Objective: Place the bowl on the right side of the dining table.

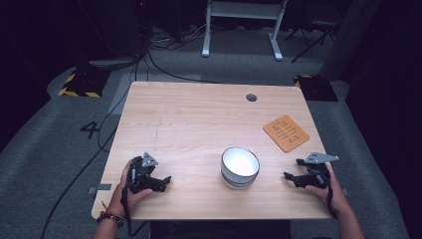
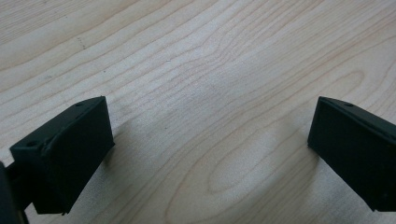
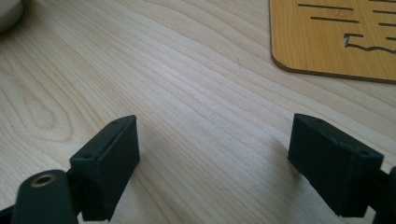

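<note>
A white bowl [image 1: 240, 167] with a dark band near its base stands near the table's front edge, between my two hands. Its rim shows at the top left corner of the right gripper view as the bowl [image 3: 8, 13]. An orange mat [image 1: 285, 132] with cut slots lies flat at the right; the right gripper view has the mat [image 3: 334, 39] at top right. My left gripper [image 1: 165, 180] rests low over the wood left of the bowl, open, nothing between its jaws. My right gripper [image 1: 293, 169] sits right of the bowl, also open and empty. Close up, the left gripper [image 2: 210, 135] and right gripper [image 3: 215, 144] frame bare wood.
The light wooden table [image 1: 199, 119] has a round cable hole [image 1: 251, 97] at the back right. Cables trail over the grey floor at the left, and a white frame [image 1: 243, 25] stands behind the table.
</note>
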Available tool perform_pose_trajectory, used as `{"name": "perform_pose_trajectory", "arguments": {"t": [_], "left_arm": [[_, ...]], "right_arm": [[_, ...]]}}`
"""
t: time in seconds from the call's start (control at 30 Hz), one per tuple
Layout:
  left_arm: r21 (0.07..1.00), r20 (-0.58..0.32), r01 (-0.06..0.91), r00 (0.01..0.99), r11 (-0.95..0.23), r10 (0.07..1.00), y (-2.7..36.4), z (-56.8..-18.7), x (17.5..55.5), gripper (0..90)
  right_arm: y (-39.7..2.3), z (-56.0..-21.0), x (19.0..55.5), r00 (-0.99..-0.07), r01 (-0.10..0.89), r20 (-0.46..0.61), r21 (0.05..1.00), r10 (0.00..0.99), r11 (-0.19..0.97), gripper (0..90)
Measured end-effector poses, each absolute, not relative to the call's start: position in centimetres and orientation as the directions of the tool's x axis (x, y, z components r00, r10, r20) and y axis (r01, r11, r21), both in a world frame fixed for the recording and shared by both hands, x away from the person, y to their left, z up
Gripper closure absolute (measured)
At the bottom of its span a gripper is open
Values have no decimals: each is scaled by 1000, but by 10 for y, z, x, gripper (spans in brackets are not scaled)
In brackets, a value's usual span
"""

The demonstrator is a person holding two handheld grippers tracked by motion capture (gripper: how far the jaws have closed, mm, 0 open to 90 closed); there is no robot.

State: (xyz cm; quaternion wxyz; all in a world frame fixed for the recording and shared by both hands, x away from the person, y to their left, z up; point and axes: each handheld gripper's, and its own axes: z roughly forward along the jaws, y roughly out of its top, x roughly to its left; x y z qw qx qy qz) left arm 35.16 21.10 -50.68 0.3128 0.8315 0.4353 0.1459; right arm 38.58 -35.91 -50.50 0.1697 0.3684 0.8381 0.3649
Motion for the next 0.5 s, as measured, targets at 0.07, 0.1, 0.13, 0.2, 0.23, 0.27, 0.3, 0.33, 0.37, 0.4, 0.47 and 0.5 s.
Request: {"name": "perform_pose_trajectory", "arguments": {"t": [0.07,0.1,0.13,0.2,0.23,0.27,0.3,0.33,0.37,0.4,0.47,0.5], "left_arm": [[648,-29,632,578,-425,815,211,-507,352,1],[647,-30,633,578,-425,815,211,-507,352,1],[647,-30,633,578,-425,815,211,-507,352,1],[647,-28,632,578,-426,815,211,-507,352,1],[648,-29,632,578,-425,816,211,-507,352,1],[650,-13,626,575,-430,818,211,-506,352,2],[652,-11,625,574,-429,819,211,-507,352,3],[652,-10,625,574,-430,819,211,-507,352,3],[652,-10,625,574,-430,819,211,-507,352,3],[651,-11,626,574,-429,819,211,-506,351,4],[651,-11,626,573,-429,819,211,-506,351,4],[651,-11,626,574,-429,819,211,-506,351,4]], "right_arm": [[-359,-505,386,-670,494,-16,736,742,463,162],[-359,-505,385,-667,499,-14,735,745,459,160],[-359,-505,385,-667,499,-14,735,745,459,160],[-359,-505,386,-666,496,-22,734,746,464,158],[-358,-505,385,-658,502,-18,735,753,456,158],[-357,-505,385,-656,503,-18,734,754,456,159],[-357,-505,386,-656,502,-19,735,754,455,159],[-358,-505,386,-657,501,-21,735,753,457,159],[-358,-505,386,-657,500,-22,735,753,458,159],[-357,-505,386,-655,503,-21,734,756,456,159],[-356,-504,386,-647,513,-18,730,762,452,160],[-356,-504,386,-649,513,-21,727,760,457,159]]}}
